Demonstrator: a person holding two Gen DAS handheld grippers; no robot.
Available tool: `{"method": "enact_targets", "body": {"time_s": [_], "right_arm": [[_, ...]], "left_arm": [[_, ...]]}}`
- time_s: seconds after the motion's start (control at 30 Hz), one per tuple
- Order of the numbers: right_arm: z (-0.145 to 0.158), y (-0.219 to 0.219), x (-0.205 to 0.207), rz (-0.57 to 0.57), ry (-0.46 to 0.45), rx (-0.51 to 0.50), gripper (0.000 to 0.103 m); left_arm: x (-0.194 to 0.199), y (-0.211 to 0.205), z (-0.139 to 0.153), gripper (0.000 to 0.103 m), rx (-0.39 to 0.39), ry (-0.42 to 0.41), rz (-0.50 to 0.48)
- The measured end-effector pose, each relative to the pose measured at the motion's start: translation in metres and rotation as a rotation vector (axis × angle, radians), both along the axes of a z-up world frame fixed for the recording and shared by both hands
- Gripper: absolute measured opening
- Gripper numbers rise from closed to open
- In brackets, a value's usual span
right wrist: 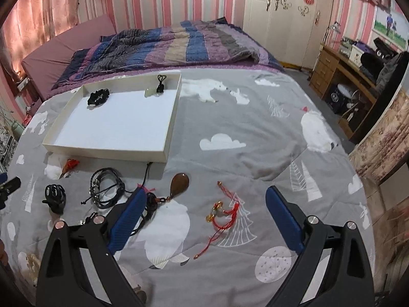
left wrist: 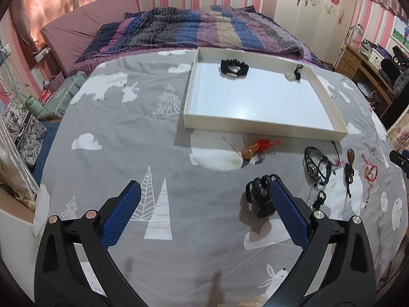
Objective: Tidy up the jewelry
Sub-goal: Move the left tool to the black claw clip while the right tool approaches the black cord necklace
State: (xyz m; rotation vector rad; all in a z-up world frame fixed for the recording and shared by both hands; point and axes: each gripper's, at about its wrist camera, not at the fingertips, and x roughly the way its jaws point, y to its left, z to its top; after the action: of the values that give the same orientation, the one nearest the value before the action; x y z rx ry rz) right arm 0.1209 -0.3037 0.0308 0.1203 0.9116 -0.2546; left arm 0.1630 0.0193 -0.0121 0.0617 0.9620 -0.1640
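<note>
Jewelry (right wrist: 222, 212) on grey bedspread (right wrist: 230, 117) | pink-striped bedroom | both fingers wide

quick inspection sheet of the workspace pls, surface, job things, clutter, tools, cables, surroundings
surface: grey bedspread with white bear, tree and cloud prints, a bit rumpled
job's things: white tray holds a black scrunchie and a black-cord pendant; lying loose in front of it are a black hair claw, black bracelets, a brown teardrop pendant, a red string bracelet and an orange gourd charm
clutter: nothing seen
tools: left tool open, empty, beside the hair claw; right tool open, empty, above the red string bracelet
cables: nothing seen on the bed
surroundings: striped quilt, white wardrobe, wooden desk
</note>
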Motion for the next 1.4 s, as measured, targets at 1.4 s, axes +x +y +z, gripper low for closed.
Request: {"method": "enact_targets", "body": {"time_s": [1.4], "right_arm": [[-0.044, 0.012, 0.021, 0.035, 0.139, 0.054, 0.094]], "left_arm": [[0.005, -0.044, -0.037, 0.099, -0.011, 0.104, -0.134]]}}
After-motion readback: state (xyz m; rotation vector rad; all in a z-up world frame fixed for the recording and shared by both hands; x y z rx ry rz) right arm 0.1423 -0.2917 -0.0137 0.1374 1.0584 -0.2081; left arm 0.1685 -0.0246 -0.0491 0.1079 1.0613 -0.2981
